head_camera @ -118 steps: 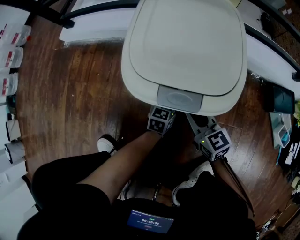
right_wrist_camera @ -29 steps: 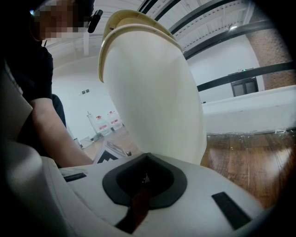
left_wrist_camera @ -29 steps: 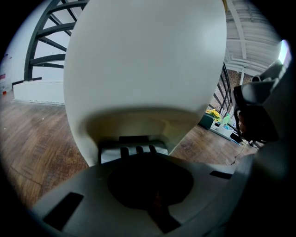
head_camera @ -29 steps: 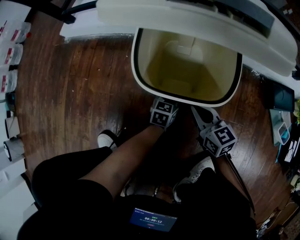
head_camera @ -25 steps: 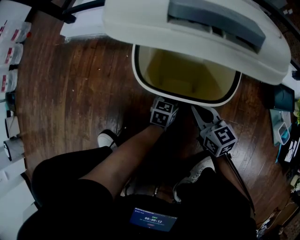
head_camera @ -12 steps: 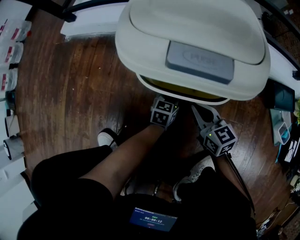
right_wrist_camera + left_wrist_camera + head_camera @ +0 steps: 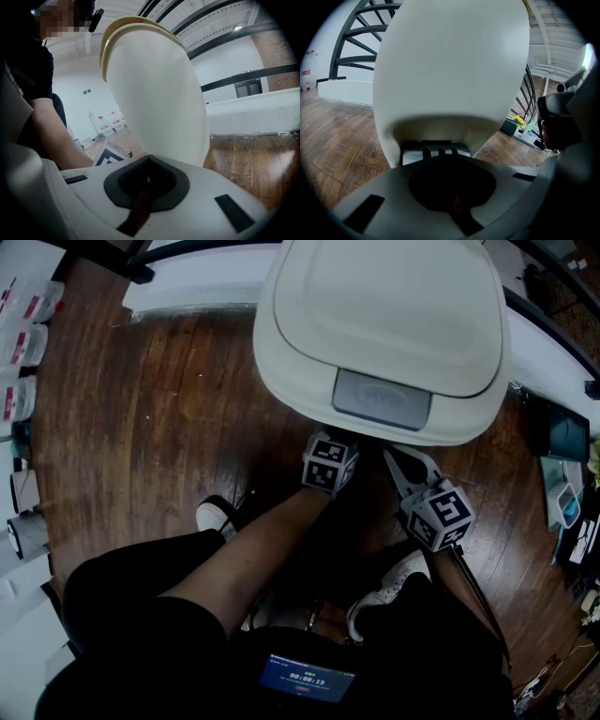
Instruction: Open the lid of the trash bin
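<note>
We see the bin (image 7: 450,61) at far centre, its lid (image 7: 384,315) down. Our left gripper (image 7: 328,460) and right gripper (image 7: 417,479) sit at its near side, both with jaws pressed together on nothing. The left tip is just by the pedal (image 7: 436,151).

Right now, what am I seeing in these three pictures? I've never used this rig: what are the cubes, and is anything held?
There is no robot: a person holds a two-jaw gripper in each hand. The top-down picture comes from a camera on the person's head; the left gripper and right gripper show there with their marker cubes. The other two come from a camera on each gripper, looking along its jaws. A white bin stands on the wooden floor, lid down. The left gripper points at what looks like the pedal at its foot. Both grippers' jaws are together and hold nothing.
</note>
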Available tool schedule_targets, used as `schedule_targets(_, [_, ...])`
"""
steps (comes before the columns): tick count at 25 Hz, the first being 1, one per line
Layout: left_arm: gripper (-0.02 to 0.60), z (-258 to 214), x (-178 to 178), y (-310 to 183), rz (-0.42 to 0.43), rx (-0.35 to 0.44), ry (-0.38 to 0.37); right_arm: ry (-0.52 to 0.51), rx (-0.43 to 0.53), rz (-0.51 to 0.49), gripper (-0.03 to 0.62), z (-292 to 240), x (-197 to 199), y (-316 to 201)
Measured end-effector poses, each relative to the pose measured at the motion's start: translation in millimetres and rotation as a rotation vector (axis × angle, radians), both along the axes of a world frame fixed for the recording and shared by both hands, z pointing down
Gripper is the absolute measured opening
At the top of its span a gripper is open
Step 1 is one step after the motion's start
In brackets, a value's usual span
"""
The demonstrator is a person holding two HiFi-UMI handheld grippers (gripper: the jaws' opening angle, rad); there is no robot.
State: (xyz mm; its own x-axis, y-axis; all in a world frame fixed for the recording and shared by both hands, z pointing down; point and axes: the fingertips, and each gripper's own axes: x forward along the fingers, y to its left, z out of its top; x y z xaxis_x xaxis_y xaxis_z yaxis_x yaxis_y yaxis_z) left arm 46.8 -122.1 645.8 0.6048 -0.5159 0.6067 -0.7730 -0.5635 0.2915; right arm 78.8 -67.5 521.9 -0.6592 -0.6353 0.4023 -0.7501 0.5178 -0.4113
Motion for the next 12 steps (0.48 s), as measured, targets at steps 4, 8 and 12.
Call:
schedule_targets(4, [0.029, -4.1, 0.8, 2.5, 0.018, 0.008, -0.008, -0.001, 0.002, 0.000, 0.020, -1.3, -0.2, 2.3])
schedule_targets(8, [0.031, -8.5, 2.0, 1.8, 0.027, 0.011, 0.016, -0.002, 0.006, 0.004, 0.020, -4.5, 0.6, 1.5])
schedule_targets(12, [0.032, -18.1, -0.8, 5.5, 0.050, 0.042, 0.064, -0.007, 0.005, -0.001, 0.020, -4.4, -3.5, 2.7])
